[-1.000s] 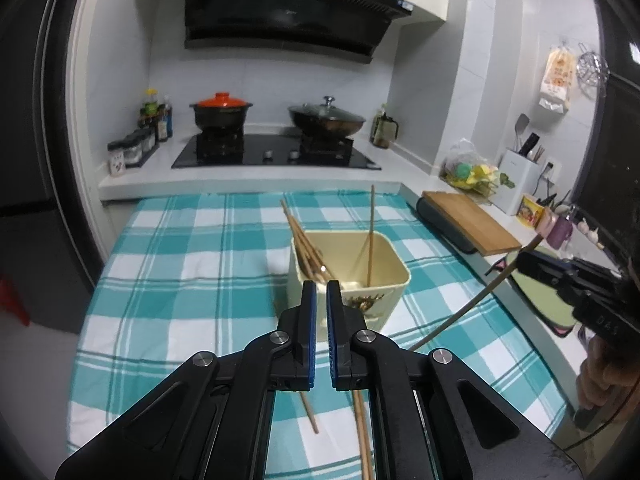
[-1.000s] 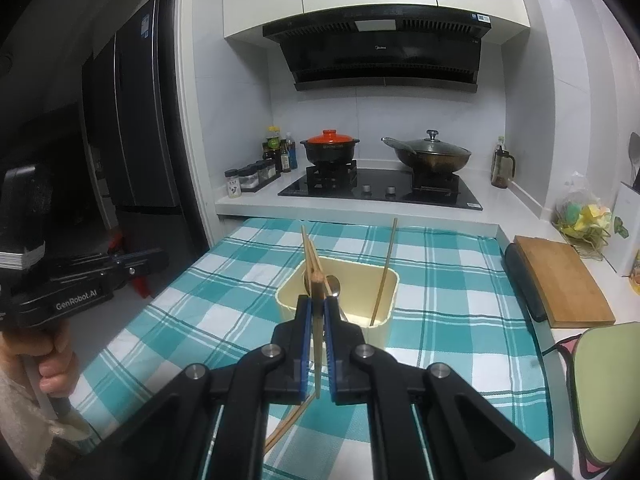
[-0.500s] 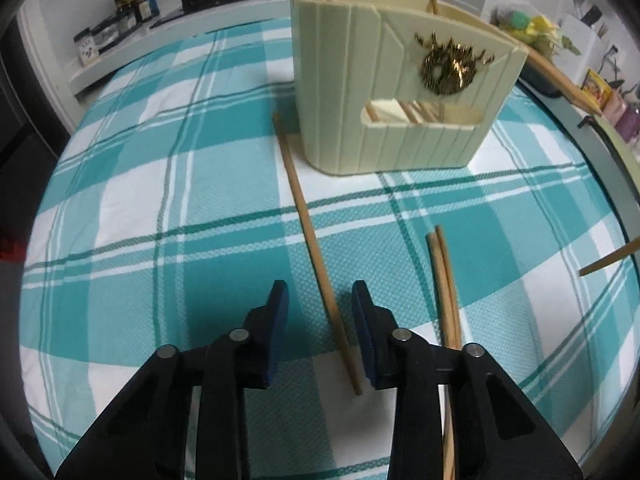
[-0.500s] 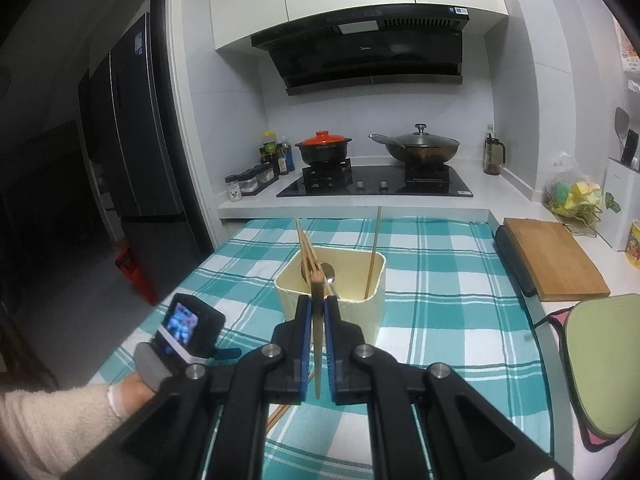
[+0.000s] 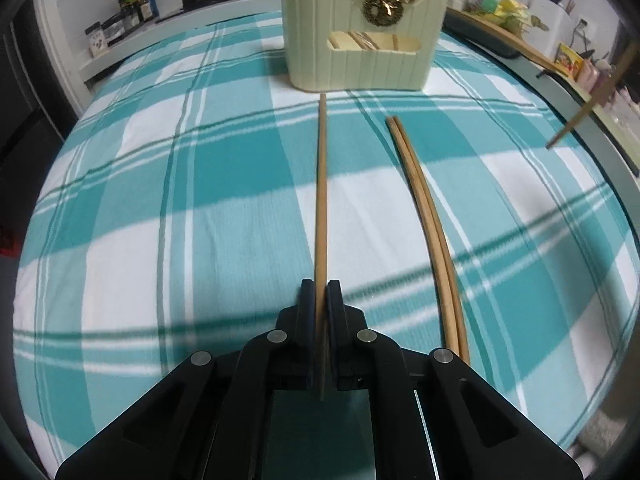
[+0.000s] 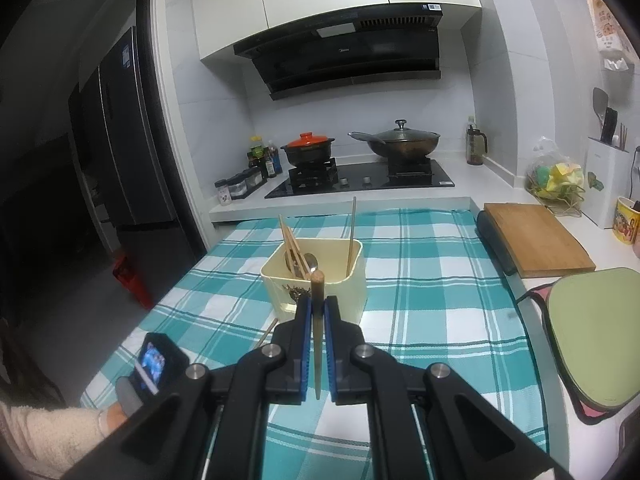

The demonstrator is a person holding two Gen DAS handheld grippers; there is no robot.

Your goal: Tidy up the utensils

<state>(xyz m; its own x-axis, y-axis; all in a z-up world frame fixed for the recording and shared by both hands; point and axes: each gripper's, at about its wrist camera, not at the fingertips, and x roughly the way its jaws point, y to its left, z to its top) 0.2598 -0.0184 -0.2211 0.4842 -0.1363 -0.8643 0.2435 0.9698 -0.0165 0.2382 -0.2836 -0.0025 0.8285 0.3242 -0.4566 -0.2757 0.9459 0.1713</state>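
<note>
Several chopsticks already stood in the holder [image 5: 360, 36]. The left gripper [image 5: 320, 300] pinched one chopstick [image 5: 321, 184] before it; the right gripper [image 6: 318, 316] clamped another [image 6: 317, 312]. A pair [image 5: 424, 216] remained beside.

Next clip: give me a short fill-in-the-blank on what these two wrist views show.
1. The left gripper is shut on a single ____.
2. Beside that chopstick, ____ more chopsticks lie on the cloth.
3. The holder is coloured ____.
4. The right gripper is ____ on a chopstick.

Missing: chopstick; two; cream; shut
</note>
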